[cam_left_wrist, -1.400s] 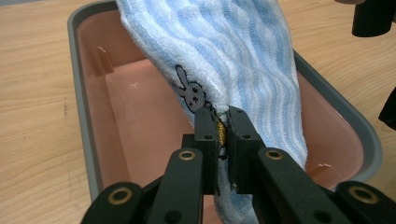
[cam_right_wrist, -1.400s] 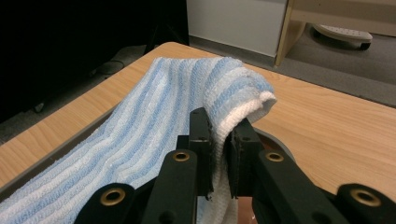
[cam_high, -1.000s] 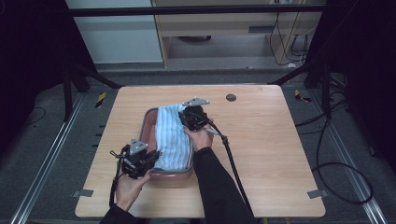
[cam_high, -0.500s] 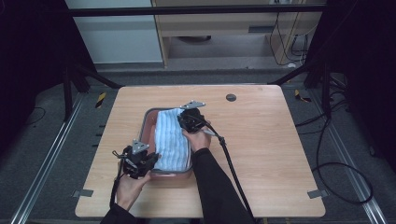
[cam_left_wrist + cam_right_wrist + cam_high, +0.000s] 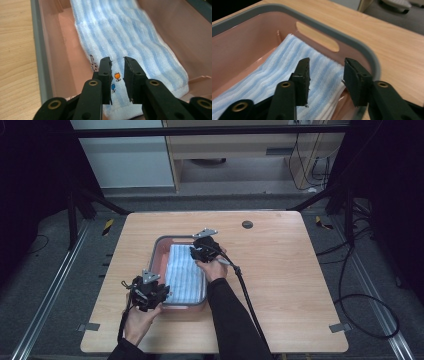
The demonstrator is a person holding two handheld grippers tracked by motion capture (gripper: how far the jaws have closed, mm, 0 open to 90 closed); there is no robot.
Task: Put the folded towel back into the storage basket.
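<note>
High view: both grippers, left [image 5: 161,292] and right [image 5: 196,251], have just been opening, letting go of the striped towel [image 5: 185,272] in the pink bin [image 5: 156,265]. Next, lift both away.

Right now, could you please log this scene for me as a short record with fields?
surface: wooden table
container: pink bin with grey rim and a handle slot
contents: blue-and-white striped towel, folded flat inside the bin
left gripper: over the towel's near end, jaws just opening, nothing clamped
right gripper: over the towel's far end by the handle slot, jaws just opening, nothing held
</note>
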